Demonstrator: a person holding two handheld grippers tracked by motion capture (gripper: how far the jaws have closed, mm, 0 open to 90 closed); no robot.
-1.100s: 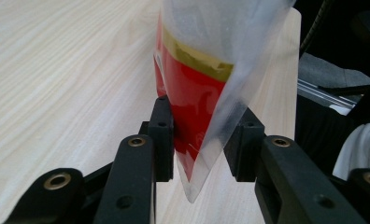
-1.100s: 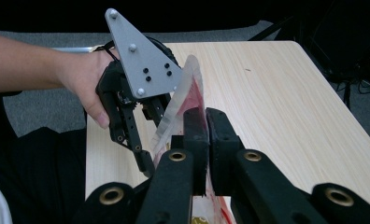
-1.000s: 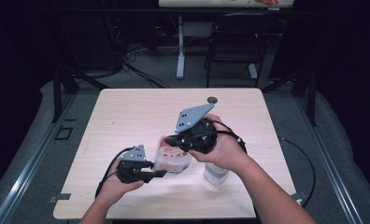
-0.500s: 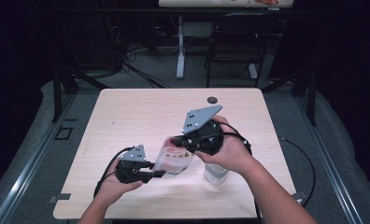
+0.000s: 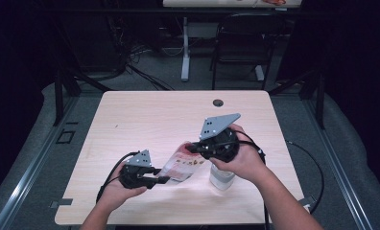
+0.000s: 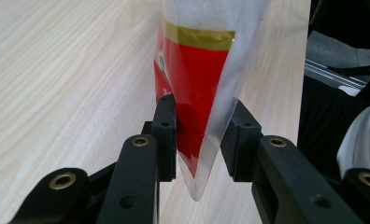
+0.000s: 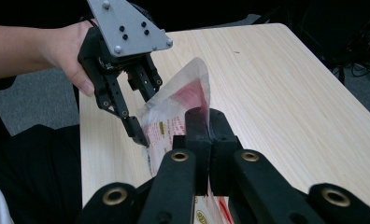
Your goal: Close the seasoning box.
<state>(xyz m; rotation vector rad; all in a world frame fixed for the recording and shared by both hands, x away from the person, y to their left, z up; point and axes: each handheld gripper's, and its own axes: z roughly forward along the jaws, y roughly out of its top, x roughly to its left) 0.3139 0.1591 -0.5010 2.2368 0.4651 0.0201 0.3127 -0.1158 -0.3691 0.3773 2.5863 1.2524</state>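
A clear plastic bag (image 5: 181,165) with red and gold printing hangs stretched between my two grippers above the front of the wooden table (image 5: 145,120). My right gripper (image 5: 192,147) is shut on the bag's upper edge; in the right gripper view its jaws (image 7: 204,122) are pressed together on the bag (image 7: 174,105). My left gripper (image 5: 163,180) stands open around the bag's lower corner. In the left gripper view the bag's corner (image 6: 197,116) sits between the spread jaws of the left gripper (image 6: 199,137), touching the left pad (image 6: 167,135).
A clear plastic container (image 5: 221,178) stands on the table under the right hand. A dark cable hole (image 5: 218,102) marks the table's far edge. A chair (image 5: 241,43) and a table leg (image 5: 184,48) stand beyond the table. Cables trail from both grippers.
My right gripper has shifted a little to the right and toward me with the bag's edge in it, and its grey plate has tilted. The left hand has hardly moved.
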